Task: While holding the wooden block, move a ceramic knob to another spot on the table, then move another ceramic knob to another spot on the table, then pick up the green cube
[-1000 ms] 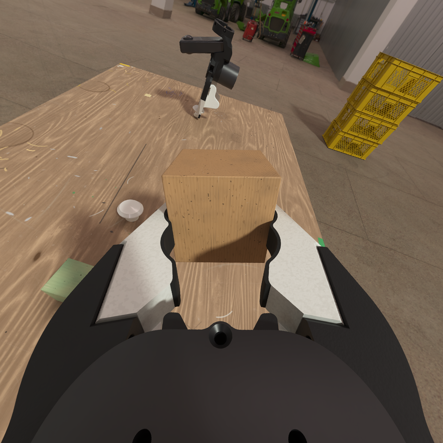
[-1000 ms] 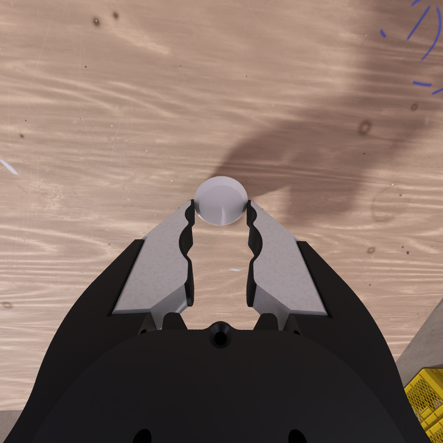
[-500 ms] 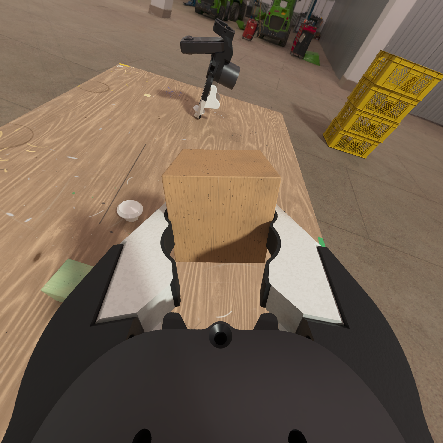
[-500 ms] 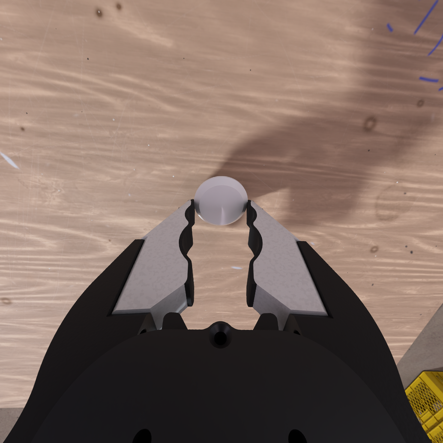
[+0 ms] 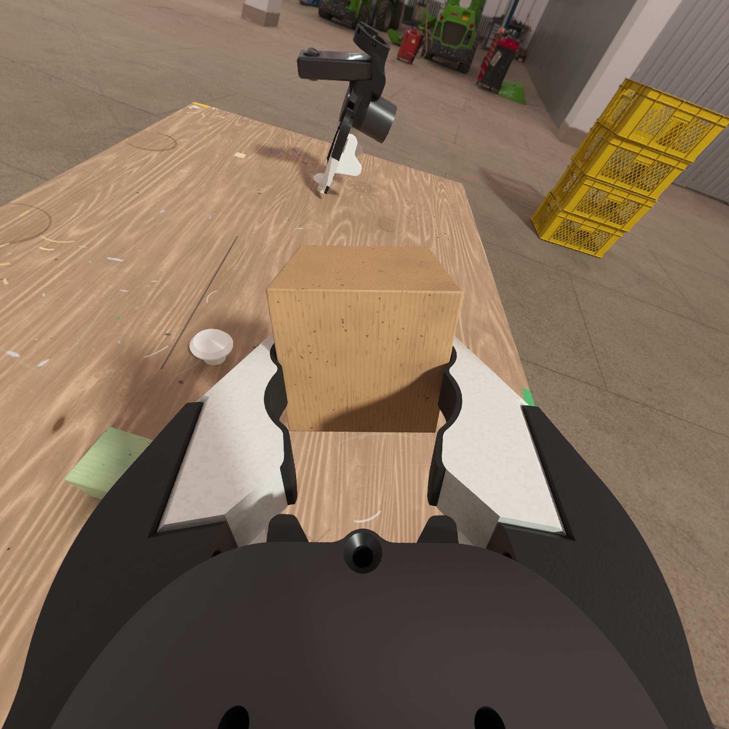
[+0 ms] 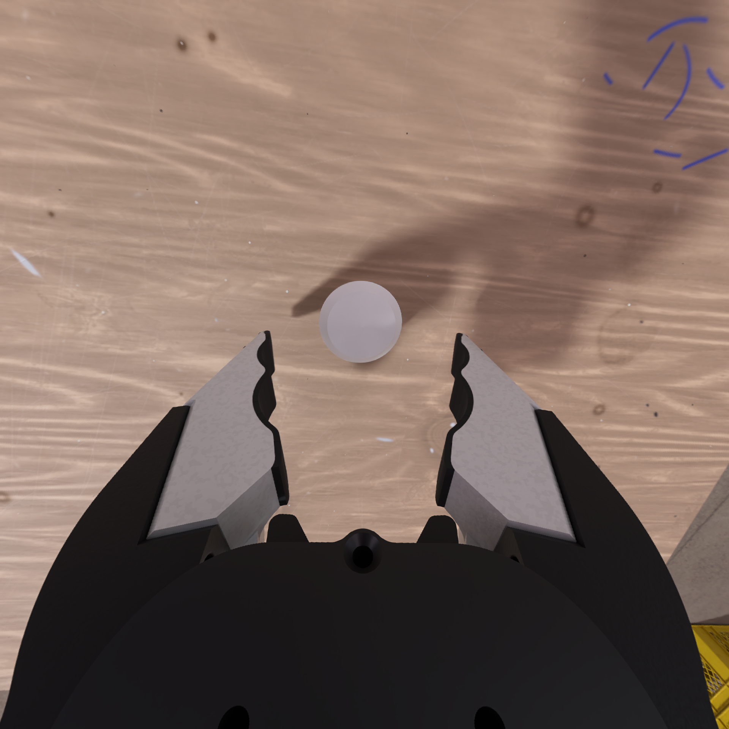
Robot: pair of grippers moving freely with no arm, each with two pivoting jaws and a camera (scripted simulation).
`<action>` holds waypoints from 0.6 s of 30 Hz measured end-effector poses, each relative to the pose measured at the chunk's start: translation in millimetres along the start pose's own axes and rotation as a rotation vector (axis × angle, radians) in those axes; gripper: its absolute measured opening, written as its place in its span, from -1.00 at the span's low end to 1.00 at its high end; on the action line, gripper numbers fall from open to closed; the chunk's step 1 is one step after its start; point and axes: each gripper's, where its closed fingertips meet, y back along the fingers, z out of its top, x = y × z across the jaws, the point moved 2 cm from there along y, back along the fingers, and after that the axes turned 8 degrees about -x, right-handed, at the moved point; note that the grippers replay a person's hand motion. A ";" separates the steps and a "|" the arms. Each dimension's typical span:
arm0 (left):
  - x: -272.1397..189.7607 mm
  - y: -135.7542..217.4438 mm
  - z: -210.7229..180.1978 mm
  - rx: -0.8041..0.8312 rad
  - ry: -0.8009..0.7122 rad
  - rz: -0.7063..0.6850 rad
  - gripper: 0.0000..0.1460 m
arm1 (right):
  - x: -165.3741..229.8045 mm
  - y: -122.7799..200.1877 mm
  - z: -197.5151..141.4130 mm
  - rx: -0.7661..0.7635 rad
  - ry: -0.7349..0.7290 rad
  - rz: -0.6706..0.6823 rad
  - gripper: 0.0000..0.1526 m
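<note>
My left gripper (image 5: pixel 363 355) is shut on the wooden block (image 5: pixel 363 335) and holds it above the table (image 5: pixel 118 236). A white ceramic knob (image 5: pixel 211 346) stands on the table just left of it. The green cube (image 5: pixel 108 465) lies at the lower left, partly hidden by my left finger. My right gripper (image 6: pixel 361 339) is open, pointing straight down over a second white ceramic knob (image 6: pixel 360 321) that sits on the table, free between and just beyond the fingertips. In the left wrist view the right gripper (image 5: pixel 329 177) shows far off at the table's far end, with that knob (image 5: pixel 321 179) under its tips.
The table's right edge (image 5: pixel 489 276) runs close beside the wooden block, with floor beyond. Stacked yellow crates (image 5: pixel 627 165) stand on the floor to the right, and a corner of a yellow crate (image 6: pixel 716 678) shows in the right wrist view. Blue pen marks (image 6: pixel 686 79) lie on the tabletop.
My right gripper has opened and let go of the ceramic knob, which now rests on the table, and has risen slightly. My left gripper and the wooden block have not moved.
</note>
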 end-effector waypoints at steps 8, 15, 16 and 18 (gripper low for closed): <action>-5.6 7.1 5.8 -0.017 -0.019 0.003 0.07 | 14.7 67.9 25.6 -0.065 0.038 -0.036 0.43; -2.6 29.4 17.6 -0.061 -0.049 0.058 0.07 | 110.6 168.7 98.0 -0.349 0.353 -0.022 0.44; -1.5 33.1 19.6 -0.073 -0.048 0.066 0.07 | 137.9 173.1 106.2 -0.386 0.428 0.020 0.43; -0.4 39.5 22.8 -0.095 -0.044 0.077 0.07 | 193.8 171.4 116.6 -0.432 0.581 0.105 0.41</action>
